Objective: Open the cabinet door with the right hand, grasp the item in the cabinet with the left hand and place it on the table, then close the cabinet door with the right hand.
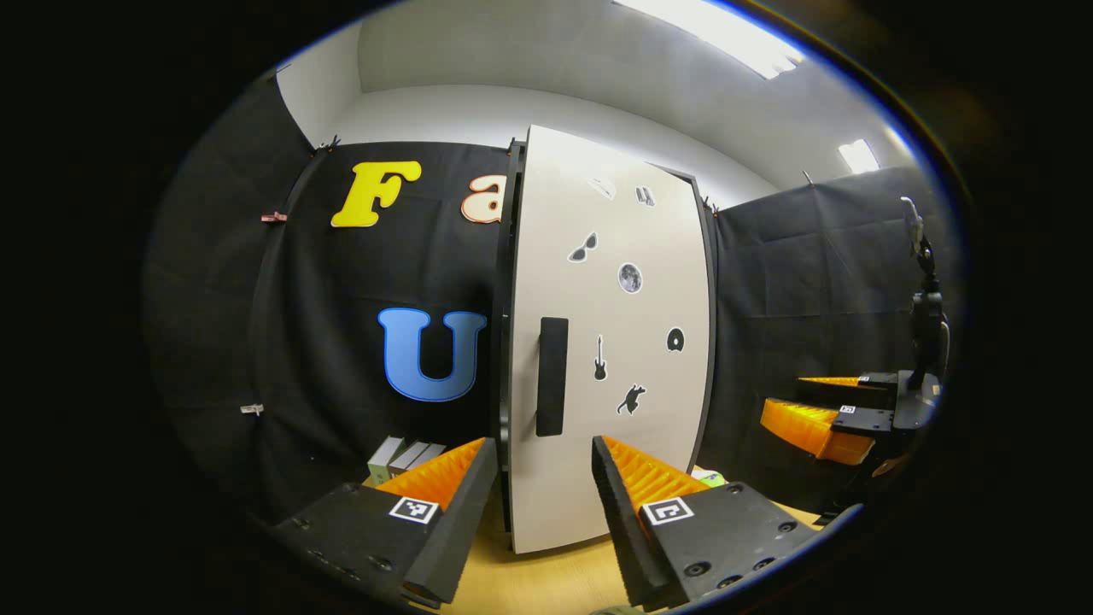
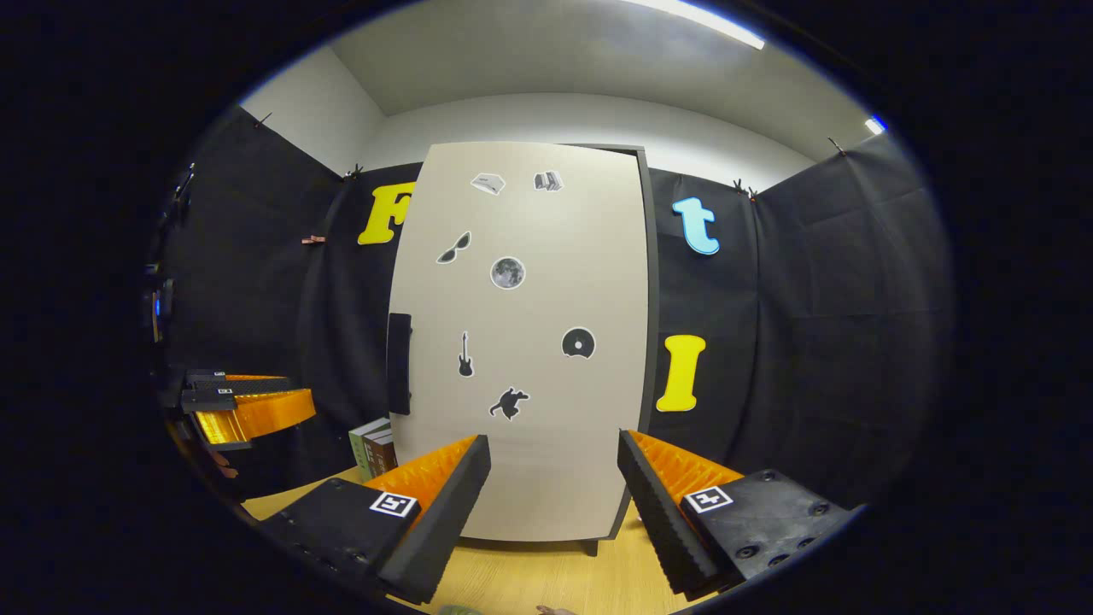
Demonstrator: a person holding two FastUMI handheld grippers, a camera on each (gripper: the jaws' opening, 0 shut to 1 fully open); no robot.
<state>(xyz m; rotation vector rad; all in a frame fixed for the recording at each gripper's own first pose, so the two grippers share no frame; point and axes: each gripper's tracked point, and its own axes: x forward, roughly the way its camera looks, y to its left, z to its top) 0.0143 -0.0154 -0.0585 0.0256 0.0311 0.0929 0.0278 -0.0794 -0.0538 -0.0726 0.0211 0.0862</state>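
Spread right gripper (image 2: pixel 553 478) faces closed cabinet (image 2: pixel 521 342) (contents hidden).

Boxes (image 2: pixel 373 446) stand left of the cabinet (image 2: pixel 521 342).

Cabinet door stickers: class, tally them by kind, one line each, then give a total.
On the cabinet door:
Box sticker: 1
Books sticker: 1
Sunglasses sticker: 1
Moon sticker: 1
Guitar sticker: 1
Disc sticker: 1
Animal sticker: 1
Total: 7
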